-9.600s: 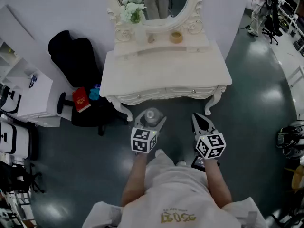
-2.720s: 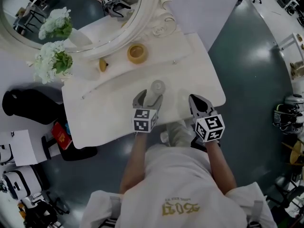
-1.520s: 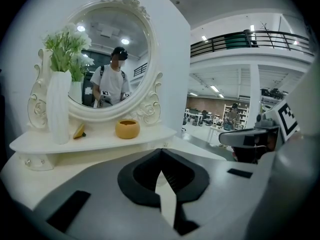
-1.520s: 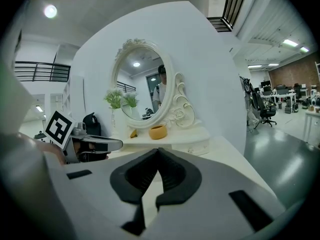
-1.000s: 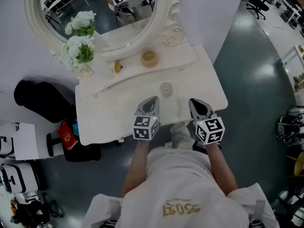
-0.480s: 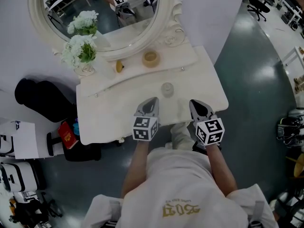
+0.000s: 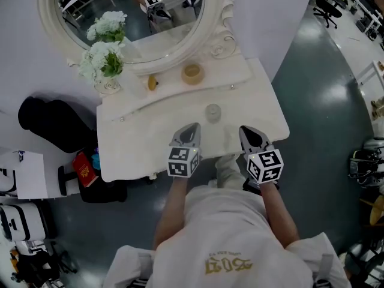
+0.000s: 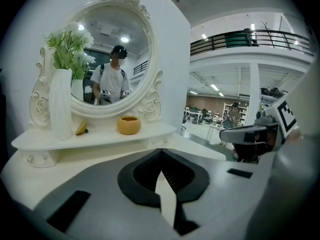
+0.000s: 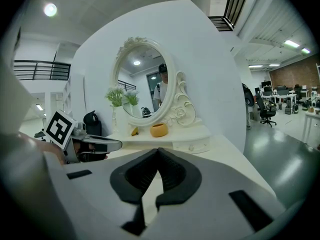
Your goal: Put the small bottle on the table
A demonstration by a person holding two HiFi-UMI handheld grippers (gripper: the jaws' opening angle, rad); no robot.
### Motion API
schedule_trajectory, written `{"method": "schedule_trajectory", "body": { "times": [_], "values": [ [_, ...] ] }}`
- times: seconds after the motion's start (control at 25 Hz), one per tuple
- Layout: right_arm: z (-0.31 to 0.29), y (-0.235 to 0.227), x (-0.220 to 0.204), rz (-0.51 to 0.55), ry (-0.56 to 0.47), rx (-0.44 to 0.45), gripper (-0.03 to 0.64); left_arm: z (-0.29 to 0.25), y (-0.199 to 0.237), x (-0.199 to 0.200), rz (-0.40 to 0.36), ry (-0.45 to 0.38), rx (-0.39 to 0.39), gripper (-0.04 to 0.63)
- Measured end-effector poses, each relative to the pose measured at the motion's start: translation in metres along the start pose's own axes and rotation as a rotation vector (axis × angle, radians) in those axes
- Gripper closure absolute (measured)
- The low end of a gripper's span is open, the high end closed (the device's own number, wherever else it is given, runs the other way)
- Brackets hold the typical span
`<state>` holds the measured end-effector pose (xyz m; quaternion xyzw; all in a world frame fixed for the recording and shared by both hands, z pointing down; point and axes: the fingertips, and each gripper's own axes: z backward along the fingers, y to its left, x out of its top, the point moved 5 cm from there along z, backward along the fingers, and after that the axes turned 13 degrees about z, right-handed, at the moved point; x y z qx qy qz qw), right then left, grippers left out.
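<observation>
The small clear bottle [image 7: 213,111] stands upright on the white dressing table [image 7: 150,143], in the middle of its top. It shows only in the head view. My left gripper [image 7: 194,126] hovers over the table's front edge, a short way to the near left of the bottle, shut and empty. Its jaws [image 8: 161,155] meet at the tips with nothing between them. My right gripper [image 7: 245,129] hangs to the near right of the bottle, its jaws [image 9: 157,153] also closed on nothing. Neither gripper touches the bottle.
An oval mirror [image 7: 129,11] rises at the table's back, with a vase of white flowers [image 7: 102,65], a small yellow object [image 7: 150,83] and a yellow bowl [image 7: 192,72] on the raised shelf. A black chair [image 7: 48,128] and a red box [image 7: 83,168] are at the left.
Earlier the left gripper carried the bottle to the table and let it go. Over the last second only the view has shifted slightly; bottle and grippers stay put.
</observation>
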<state>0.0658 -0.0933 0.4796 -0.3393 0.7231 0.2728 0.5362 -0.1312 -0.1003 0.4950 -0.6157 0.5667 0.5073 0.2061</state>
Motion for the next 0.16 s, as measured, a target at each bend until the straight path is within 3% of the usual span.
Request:
{"method": "schedule_trajectory", "body": {
  "times": [0.16],
  "values": [
    [-0.0009,0.0020,-0.0004,0.004,0.004,0.005,0.604,0.0008,0.0031,-0.0001,0.003,0.000,0.008,0.578]
  ]
}}
